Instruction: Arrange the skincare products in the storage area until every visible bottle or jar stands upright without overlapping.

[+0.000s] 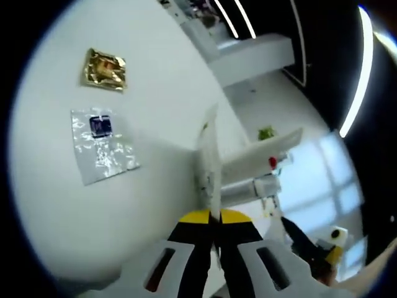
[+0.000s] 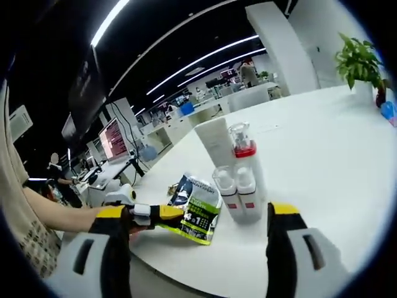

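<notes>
A white table [image 2: 322, 143] fronts an open office with desks, a lit monitor [image 2: 113, 139], ceiling light strips [image 2: 205, 59] and a potted plant [image 2: 358, 62].

The left gripper view sits close above the white table [image 1: 155, 205], rolled sideways, looking along it at the bottles [image 1: 260, 162]. The right gripper view faces the same bottles [image 2: 239, 180] from a little farther back (level, office behind). Both views share the bottles and table.
</notes>
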Demonstrator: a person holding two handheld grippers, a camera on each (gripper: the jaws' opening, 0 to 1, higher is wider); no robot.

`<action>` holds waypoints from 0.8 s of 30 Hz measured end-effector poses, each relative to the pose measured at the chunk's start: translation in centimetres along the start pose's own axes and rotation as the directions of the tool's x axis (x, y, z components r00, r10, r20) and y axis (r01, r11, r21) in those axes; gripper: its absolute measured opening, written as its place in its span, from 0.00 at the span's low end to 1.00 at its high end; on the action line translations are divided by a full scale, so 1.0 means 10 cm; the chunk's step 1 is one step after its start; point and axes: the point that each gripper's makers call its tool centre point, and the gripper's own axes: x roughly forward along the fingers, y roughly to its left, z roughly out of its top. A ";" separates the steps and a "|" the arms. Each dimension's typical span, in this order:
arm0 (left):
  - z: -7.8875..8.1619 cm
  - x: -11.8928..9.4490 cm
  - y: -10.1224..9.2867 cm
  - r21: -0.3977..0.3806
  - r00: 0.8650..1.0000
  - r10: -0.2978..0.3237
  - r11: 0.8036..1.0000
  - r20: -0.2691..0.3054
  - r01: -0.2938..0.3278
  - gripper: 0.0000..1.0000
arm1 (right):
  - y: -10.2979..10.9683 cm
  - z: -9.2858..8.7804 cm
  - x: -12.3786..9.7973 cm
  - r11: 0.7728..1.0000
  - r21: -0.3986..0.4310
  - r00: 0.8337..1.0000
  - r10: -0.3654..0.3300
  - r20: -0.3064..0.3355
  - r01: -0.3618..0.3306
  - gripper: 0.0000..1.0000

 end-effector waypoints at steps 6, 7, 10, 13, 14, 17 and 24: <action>-0.03 -0.02 0.19 0.169 0.990 0.141 0.976 -0.016 -0.136 0.04 | 0.00 -0.02 0.01 1.000 0.000 1.000 0.004 -0.008 -0.004 0.92; -0.05 -0.03 0.21 0.199 0.987 0.162 0.968 -0.023 -0.154 0.06 | 0.00 -0.03 0.02 1.000 -0.005 1.000 0.007 -0.013 -0.007 0.92; -0.09 -0.03 0.26 0.335 0.973 0.228 0.921 -0.044 -0.200 0.11 | 0.02 -0.05 0.03 1.000 -0.017 1.000 0.010 -0.023 -0.011 0.92; -0.12 -0.04 0.27 0.445 0.964 0.258 0.872 -0.064 -0.204 0.16 | 0.02 -0.05 0.02 1.000 -0.016 1.000 0.010 -0.024 -0.011 0.92; -0.12 -0.04 0.26 0.493 0.960 0.271 0.846 -0.070 -0.203 0.17 | 0.01 -0.05 0.02 1.000 -0.015 1.000 0.009 -0.025 -0.010 0.92; -0.10 -0.07 0.28 0.595 0.943 0.325 0.773 -0.073 -0.220 0.23 | 0.00 -0.05 0.02 1.000 -0.013 1.000 0.008 -0.025 -0.008 0.92; -0.01 -0.16 0.30 0.861 0.886 0.462 0.466 -0.042 -0.203 0.44 | 0.00 -0.05 0.02 1.000 -0.012 1.000 0.008 -0.022 -0.008 0.92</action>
